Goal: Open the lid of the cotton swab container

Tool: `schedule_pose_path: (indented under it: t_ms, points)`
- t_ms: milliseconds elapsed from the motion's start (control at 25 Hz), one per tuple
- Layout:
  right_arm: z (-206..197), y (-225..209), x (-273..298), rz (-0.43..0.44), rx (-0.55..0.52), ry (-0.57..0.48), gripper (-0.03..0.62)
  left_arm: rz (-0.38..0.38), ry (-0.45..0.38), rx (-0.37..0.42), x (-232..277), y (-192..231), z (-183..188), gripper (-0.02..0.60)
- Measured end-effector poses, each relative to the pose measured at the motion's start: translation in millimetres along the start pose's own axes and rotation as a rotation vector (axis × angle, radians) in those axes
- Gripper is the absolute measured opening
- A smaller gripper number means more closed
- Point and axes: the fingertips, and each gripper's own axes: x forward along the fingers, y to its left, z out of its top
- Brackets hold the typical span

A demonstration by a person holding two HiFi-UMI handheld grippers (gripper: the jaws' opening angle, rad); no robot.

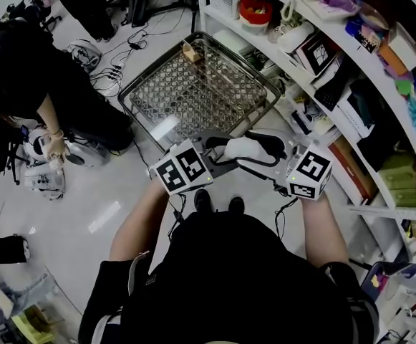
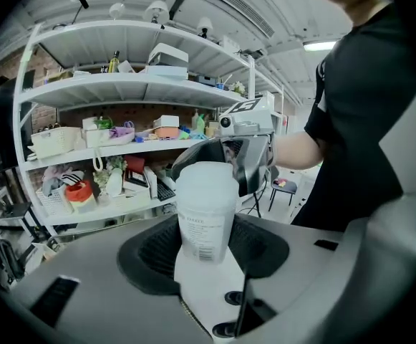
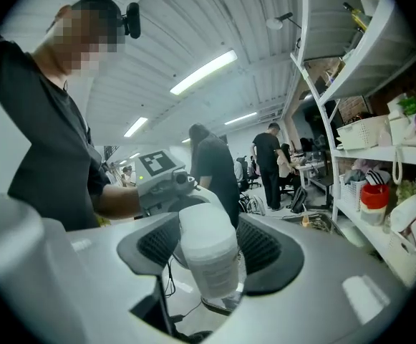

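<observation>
Currently the person's left gripper (image 2: 206,244) is clamping the cotton swab container (image 2: 206,206), a small translucent white plastic cylinder with a printed label. Its ribbed black pads (image 2: 154,253) are pressing on both sides of the labelled body. The container is hanging in the air in front of the person, between the two grippers and resting on no surface. The right gripper (image 3: 208,248) is facing it from the other end with its jaws spread wide. The container is sitting between that gripper's dark pads (image 3: 268,246), but they are not squeezing it.

Judging by its look, the container is probably light and thin-walled, smooth enough to slip, and likely to flex if pinched hard. A firm hold on the body near the label is looking safest for the left gripper. The right one would do best taking the lid by its rim, where the plastic should be stiffer. Which end carries the lid is not showing clearly.
</observation>
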Motion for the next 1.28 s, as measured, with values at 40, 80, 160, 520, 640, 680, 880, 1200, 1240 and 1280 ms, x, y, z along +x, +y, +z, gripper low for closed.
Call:
schedule_pose_path:
  t_ms: [40, 80, 160, 520, 640, 680, 880, 1200, 1240, 1280]
  points:
    - [-1.3, 1.1, -0.5, 0.0, -0.016, 0.012, 0.264, -0.013, 0.002, 0.003, 2.2, -1.9, 0.4, 0.196]
    - [-2.2, 2.0, -0.9, -0.001, -0.029, 0.021, 0.264, -0.026, 0.003, 0.005, 4.3, -3.7, 1.0, 0.196]
    - [-3.4, 2.9, -1.6, -0.004, -0.05, 0.036, 0.264, -0.047, 0.004, 0.006, 8.0, -6.4, 2.5, 0.196]
    - [-8.6, 3.4, -3.3, -0.003, -0.133, 0.097, 0.238, -0.068, 0.028, -0.009, 12.6, -7.8, 2.7, 0.196]
    - [-10.6, 3.3, -1.3, 0.002, -0.145, 0.106, 0.236, -0.069, 0.029, -0.027, 12.7, -7.5, 0.2, 0.196]
    - [-10.5, 3.3, -0.3, 0.004, -0.154, 0.108, 0.236, -0.069, 0.03, -0.031, 12.7, -7.0, -0.6, 0.196]
    - [-12.4, 2.9, 5.6, 0.003, -0.177, 0.123, 0.236, -0.066, 0.045, -0.049, 10.6, -4.1, -5.2, 0.196]
    - [-3.6, 3.3, 12.9, -0.03, -0.301, 0.158, 0.236, -0.093, 0.001, -0.154, 9.3, 0.5, -10.0, 0.195]
    - [-3.8, 2.2, 12.6, -0.03, -0.295, 0.159, 0.236, -0.085, 0.004, -0.144, 9.7, 2.1, -10.1, 0.196]
    - [-3.5, 1.1, 12.1, -0.032, -0.29, 0.157, 0.236, -0.075, 0.012, -0.133, 9.8, 3.9, -10.5, 0.196]
